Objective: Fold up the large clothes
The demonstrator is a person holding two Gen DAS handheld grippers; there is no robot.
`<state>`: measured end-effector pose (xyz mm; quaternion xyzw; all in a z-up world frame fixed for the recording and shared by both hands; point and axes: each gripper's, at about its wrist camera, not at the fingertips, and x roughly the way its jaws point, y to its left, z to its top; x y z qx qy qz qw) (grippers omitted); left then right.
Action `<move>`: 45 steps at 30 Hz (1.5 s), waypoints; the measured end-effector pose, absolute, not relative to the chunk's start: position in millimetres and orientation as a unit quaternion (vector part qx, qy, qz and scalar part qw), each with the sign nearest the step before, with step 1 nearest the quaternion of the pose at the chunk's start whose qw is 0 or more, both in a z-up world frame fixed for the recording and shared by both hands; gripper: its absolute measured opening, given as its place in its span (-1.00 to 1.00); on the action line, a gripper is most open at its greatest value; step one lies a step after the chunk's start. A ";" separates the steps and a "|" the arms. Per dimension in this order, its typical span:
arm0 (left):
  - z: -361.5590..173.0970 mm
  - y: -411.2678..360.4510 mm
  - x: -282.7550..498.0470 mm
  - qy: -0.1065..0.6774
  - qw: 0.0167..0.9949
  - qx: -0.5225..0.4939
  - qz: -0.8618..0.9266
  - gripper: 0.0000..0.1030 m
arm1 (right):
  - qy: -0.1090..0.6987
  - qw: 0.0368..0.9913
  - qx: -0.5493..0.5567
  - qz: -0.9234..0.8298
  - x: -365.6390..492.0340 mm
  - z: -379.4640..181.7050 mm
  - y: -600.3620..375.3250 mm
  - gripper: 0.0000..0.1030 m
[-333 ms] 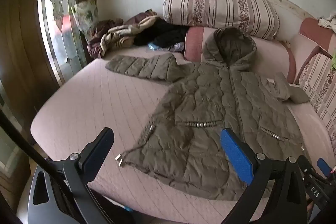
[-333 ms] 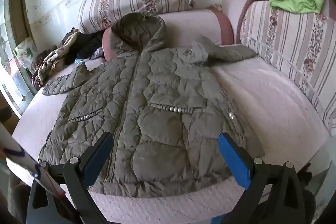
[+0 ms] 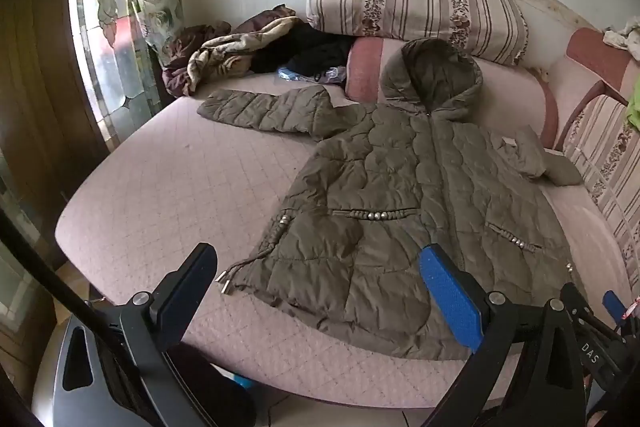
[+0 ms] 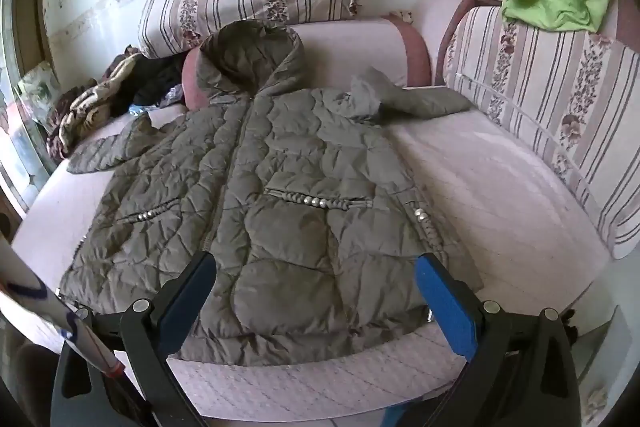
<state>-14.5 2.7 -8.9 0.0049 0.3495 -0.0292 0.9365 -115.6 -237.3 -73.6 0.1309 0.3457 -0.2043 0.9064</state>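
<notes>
Pink quilted bedding (image 3: 168, 195) carries the olive jacket (image 3: 400, 195) spread flat, hood toward the wall and hem toward me. My left gripper (image 3: 320, 291), jaws wide apart and empty, faces the hem's left corner; my right gripper (image 4: 316, 291), equally wide and empty, hangs above the hem's right half, arguably nearer.

Soft daylight enters through the patterned glass window (image 3: 108, 39) at the left, leaving the pink bed (image 3: 168, 195) evenly lit with faint shadows. Both fisheye views bend straight lines and darken to black at the corners. The olive jacket (image 4: 280, 195) is sharp; no motion blur shows.
</notes>
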 end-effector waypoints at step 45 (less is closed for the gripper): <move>-68.7 1.7 -0.4 0.428 0.902 0.005 -0.049 0.96 | 0.361 0.902 0.112 -0.208 -109.4 -94.2 -224.6 0.99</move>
